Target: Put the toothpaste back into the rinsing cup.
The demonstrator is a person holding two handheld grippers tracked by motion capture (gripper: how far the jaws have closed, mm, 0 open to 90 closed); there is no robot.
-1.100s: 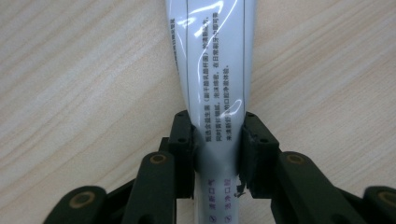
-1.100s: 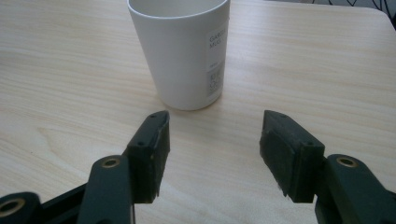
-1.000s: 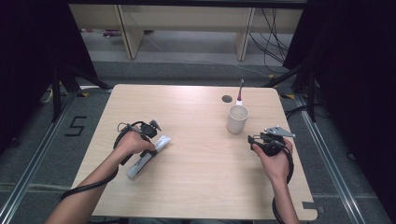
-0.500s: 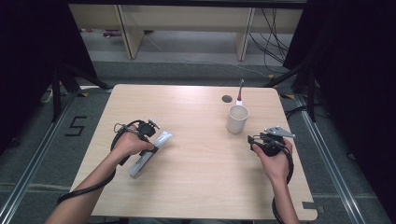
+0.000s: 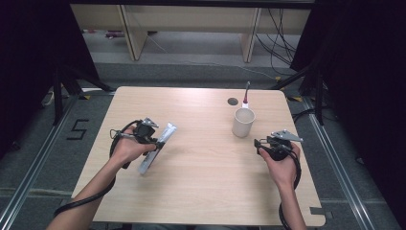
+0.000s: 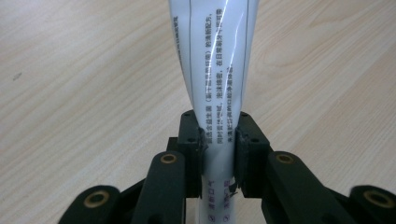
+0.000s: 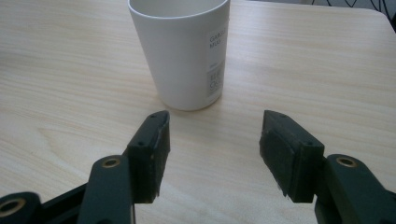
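Left tongs (image 5: 155, 142) of mine are clamped on a white tube (image 5: 157, 147), pads pinching its narrow part, having just finished closing on it. Right tongs (image 5: 259, 143) stand wide with nothing between them, just short of the white cup (image 5: 242, 122).

Taking the cup as landmark: the pale wood-grain counter (image 5: 206, 191) runs under it, with a round dark hole (image 5: 232, 101) just behind it and a thin stick with a red band (image 5: 246, 94) standing beside its far rim. Beyond lie grey floor, light shelving legs and black cables.

The tube sits well to the left of the cup. Its long axis runs diagonally, the flat crimped end pointing up and away, roughly toward the far edge.

It is glossy soft plastic with small dark print; the cup is smooth, tapered, matte, bearing a small label (image 7: 215, 70).
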